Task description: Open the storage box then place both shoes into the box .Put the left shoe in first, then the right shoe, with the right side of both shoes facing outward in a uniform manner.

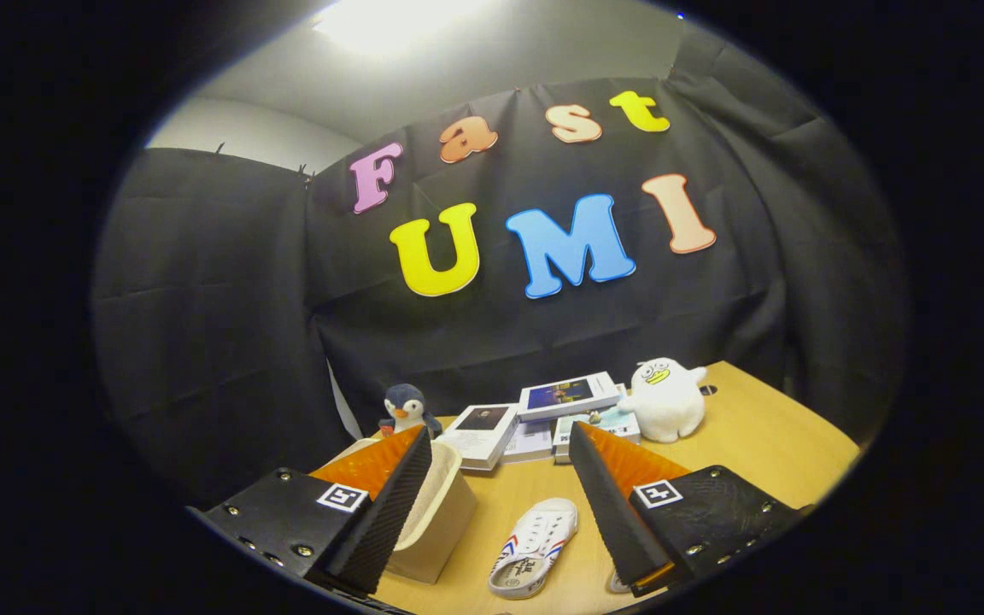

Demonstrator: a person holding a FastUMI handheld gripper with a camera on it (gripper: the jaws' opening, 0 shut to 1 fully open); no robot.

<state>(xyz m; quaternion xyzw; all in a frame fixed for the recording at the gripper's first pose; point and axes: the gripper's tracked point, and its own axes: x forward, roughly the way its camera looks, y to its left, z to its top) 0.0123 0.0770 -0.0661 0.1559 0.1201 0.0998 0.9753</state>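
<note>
Shoe between spread tongs, toe pointing away.

The hand-held gripper seen from its own camera: two wedge-shaped fingers, each tapering to a point and faced on the inner side with a finely ribbed pad. Each finger rises from a flat, dark mounting plate with a slightly textured surface — the plates fastened by small round silver screws along their edges. A square white tag printed with a black coded pattern sits on top of each plate, close to the base of the finger. The two fingers stand well apart, with nothing pressed between them.
</note>
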